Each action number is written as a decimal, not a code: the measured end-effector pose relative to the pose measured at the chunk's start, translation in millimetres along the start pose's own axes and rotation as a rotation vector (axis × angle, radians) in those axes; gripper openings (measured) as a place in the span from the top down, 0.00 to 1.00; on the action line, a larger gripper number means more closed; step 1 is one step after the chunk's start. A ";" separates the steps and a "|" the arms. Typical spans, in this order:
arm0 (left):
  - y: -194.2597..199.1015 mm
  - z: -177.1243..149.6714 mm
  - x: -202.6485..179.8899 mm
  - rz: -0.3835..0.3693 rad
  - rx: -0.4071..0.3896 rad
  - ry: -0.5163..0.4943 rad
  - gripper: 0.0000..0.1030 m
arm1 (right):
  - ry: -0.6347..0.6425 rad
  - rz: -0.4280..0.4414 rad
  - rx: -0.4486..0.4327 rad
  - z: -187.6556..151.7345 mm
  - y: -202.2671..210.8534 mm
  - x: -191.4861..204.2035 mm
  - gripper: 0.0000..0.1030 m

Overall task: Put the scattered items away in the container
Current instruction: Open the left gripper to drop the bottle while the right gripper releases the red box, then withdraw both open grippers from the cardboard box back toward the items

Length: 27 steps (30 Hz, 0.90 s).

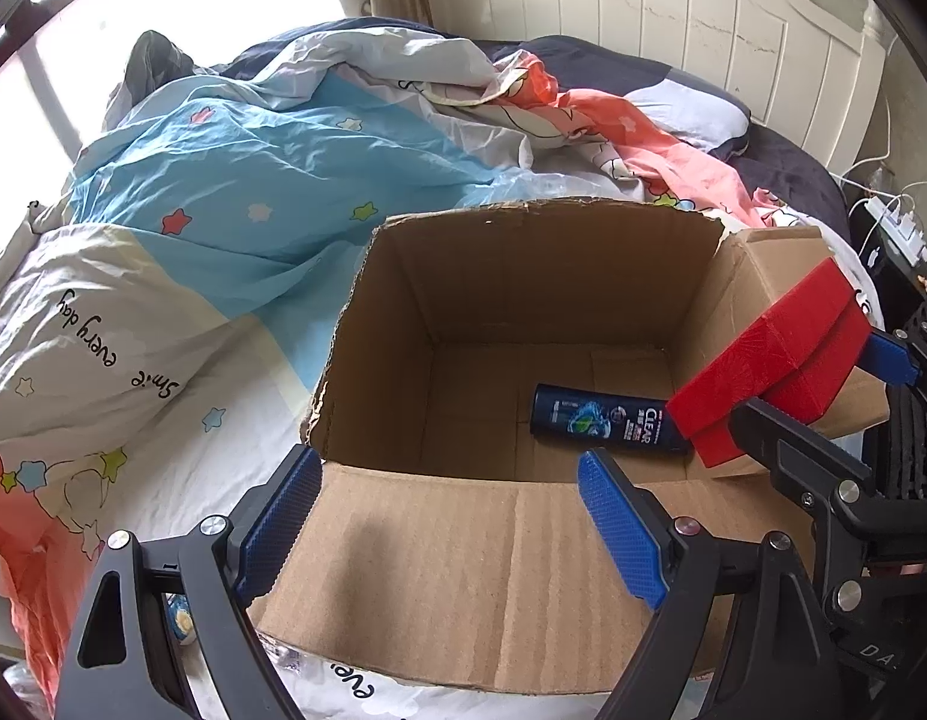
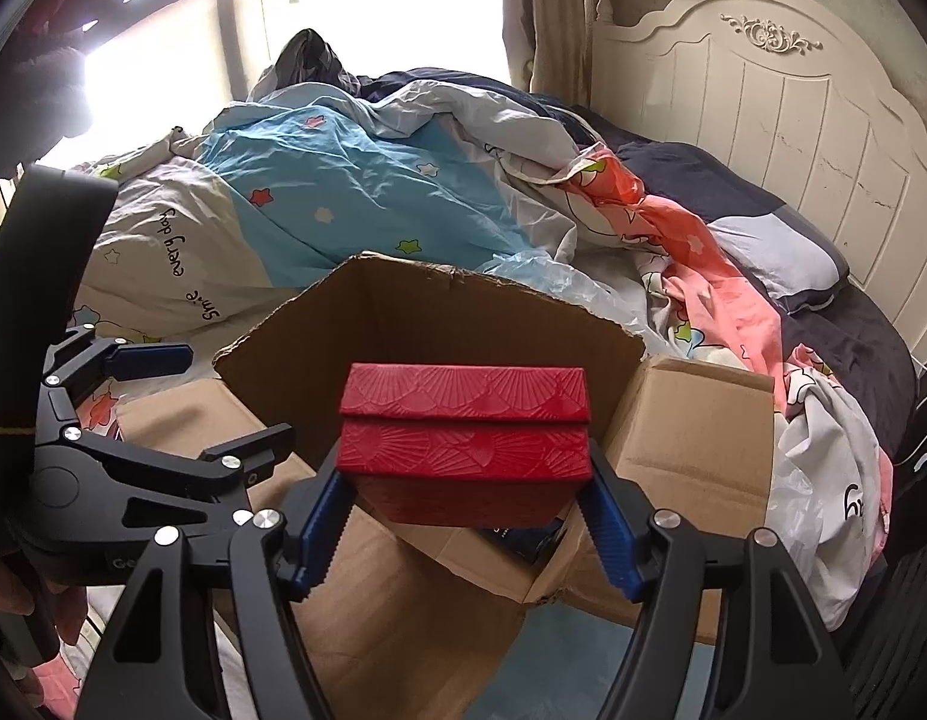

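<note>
Unmade bed (image 1: 181,450) under everything, covered by a rumpled duvet (image 1: 235,192) in blue, grey and orange panels scattered with small stars, printed "Smile every day". Dark sheet (image 2: 823,324) and a grey-and-navy pillow (image 2: 775,252) up toward a cream panelled headboard (image 2: 781,102) with a carved ornament at its crest. Bright, blown-out window (image 2: 367,18) behind the far side of the bed, curtain (image 2: 550,18) hanging beside the headboard. White cables and a power strip (image 1: 901,228) on a dark stand off the bed's right edge. Clear plastic bag (image 2: 547,276) crumpled just behind the box.

Open cardboard box (image 1: 463,564) resting on the duvet, flaps folded outward, torn along its rim. Inside on the bottom, lying flat near the right wall, a dark blue CLEAR shampoo bottle (image 1: 607,417).

Left gripper (image 1: 451,522) poised over the near flap, blue pads spread wide, nothing between them.

Right gripper (image 2: 463,516) clamped on a red box (image 2: 463,432) with an embossed fan pattern, pads pressing its two sides, lid slightly offset from the base. Red box held in the air above the right rim of the cardboard box, partly over the opening, clear of the bottle below.
</note>
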<state>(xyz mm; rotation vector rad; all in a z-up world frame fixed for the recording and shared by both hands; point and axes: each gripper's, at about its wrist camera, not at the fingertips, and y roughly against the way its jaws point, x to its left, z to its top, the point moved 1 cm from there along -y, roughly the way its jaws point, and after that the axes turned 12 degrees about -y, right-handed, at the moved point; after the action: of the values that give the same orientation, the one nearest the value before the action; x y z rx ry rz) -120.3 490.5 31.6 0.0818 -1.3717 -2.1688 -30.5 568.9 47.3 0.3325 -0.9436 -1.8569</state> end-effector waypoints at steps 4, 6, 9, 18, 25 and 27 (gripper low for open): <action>-0.3 0.6 -2.5 0.006 0.005 -0.016 0.13 | 0.005 -0.008 0.001 -1.0 0.6 0.1 0.34; 0.3 0.7 -3.3 0.005 0.004 -0.017 0.13 | 0.004 -0.011 -0.002 -1.3 1.8 -0.7 0.33; 1.3 0.6 -4.3 0.005 0.004 -0.019 0.13 | -0.001 -0.016 -0.005 -1.3 3.6 -2.3 0.28; 3.8 -1.3 -4.5 0.006 0.006 -0.021 0.13 | 0.005 -0.024 -0.008 -2.0 8.2 -0.7 0.25; 12.1 -6.4 -6.0 0.039 -0.001 -0.047 0.10 | 0.018 -0.029 -0.011 -4.5 14.1 4.7 0.24; 13.4 -9.4 -4.8 0.052 0.003 -0.038 0.05 | 0.022 -0.031 -0.012 -5.2 15.8 6.3 0.24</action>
<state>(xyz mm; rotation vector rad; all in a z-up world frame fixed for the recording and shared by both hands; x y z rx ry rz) -107.3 481.0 37.3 0.0056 -1.3826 -2.1355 -20.2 557.8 56.5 0.3612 -0.9170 -1.8825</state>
